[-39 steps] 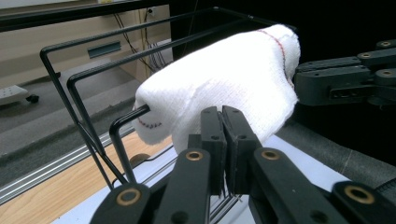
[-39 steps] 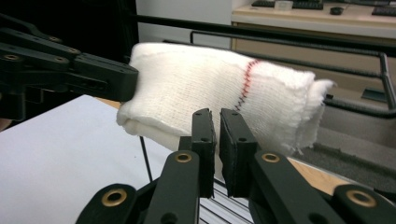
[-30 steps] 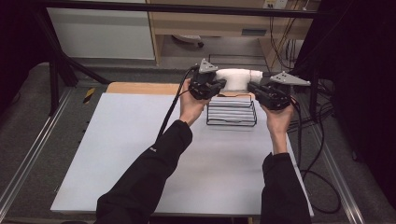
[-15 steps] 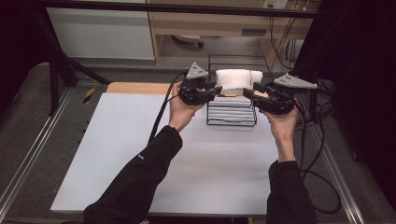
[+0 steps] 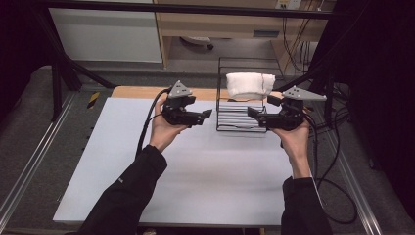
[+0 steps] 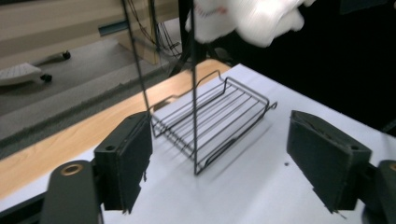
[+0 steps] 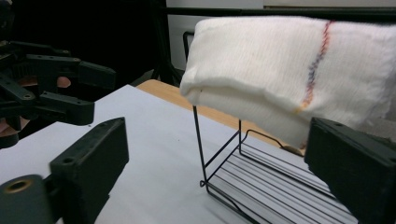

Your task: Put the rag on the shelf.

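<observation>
Both hands have let go: the left gripper [image 5: 208,115] and right gripper [image 5: 251,112] have just spread their jaws wide with nothing between them and drawn back, leaving the white towel [image 5: 249,83] draped over the wire rack [image 5: 230,125] on the worktop [image 5: 195,176], so the hanging looks done.

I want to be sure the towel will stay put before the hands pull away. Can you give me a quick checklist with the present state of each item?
1. White towel draped over the top bar of the wire rack: ok.
2. Left gripper jaws have just been opening, nothing between them: ok.
3. Right gripper jaws have just been opening, off the towel: ok.
4. Rack base flat on the table: ok.
5. Towel hangs evenly on both sides of the bar: cannot tell.
</observation>
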Demonstrator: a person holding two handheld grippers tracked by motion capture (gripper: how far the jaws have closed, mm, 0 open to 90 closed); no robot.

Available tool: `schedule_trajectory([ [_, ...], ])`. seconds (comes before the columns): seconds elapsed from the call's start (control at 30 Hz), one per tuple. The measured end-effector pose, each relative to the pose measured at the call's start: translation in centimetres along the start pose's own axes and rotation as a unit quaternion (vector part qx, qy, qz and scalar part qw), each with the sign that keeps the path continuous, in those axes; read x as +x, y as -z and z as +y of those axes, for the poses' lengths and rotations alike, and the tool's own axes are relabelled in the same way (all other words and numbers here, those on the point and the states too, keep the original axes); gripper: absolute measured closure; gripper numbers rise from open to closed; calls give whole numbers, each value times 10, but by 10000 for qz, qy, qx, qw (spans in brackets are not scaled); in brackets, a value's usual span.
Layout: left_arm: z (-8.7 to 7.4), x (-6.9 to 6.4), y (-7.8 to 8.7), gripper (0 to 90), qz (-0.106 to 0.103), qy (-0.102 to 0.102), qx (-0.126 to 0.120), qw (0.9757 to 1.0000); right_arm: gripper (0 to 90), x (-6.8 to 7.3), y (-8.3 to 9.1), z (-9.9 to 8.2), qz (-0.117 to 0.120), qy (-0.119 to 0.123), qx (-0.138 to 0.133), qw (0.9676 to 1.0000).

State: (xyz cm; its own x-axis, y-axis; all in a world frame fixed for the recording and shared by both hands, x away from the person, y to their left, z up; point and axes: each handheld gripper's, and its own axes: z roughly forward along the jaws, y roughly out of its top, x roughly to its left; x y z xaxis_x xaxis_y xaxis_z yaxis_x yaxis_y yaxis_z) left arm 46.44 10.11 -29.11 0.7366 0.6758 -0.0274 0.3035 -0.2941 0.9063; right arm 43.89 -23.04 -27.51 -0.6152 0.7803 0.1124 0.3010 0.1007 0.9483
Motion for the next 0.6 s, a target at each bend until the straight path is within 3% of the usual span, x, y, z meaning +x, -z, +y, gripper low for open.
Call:
schedule_trajectory([
  [0.17, -28, 11, 17, 163, 30, 96, 146, 9998, 25, 2, 0, -13, 136, -46, 133, 9998],
  [0.6, -106, 34, 55, 58, 285, 439, 553, 9971, 4, 17, -8, -59, 443, 141, 432, 9980],
])
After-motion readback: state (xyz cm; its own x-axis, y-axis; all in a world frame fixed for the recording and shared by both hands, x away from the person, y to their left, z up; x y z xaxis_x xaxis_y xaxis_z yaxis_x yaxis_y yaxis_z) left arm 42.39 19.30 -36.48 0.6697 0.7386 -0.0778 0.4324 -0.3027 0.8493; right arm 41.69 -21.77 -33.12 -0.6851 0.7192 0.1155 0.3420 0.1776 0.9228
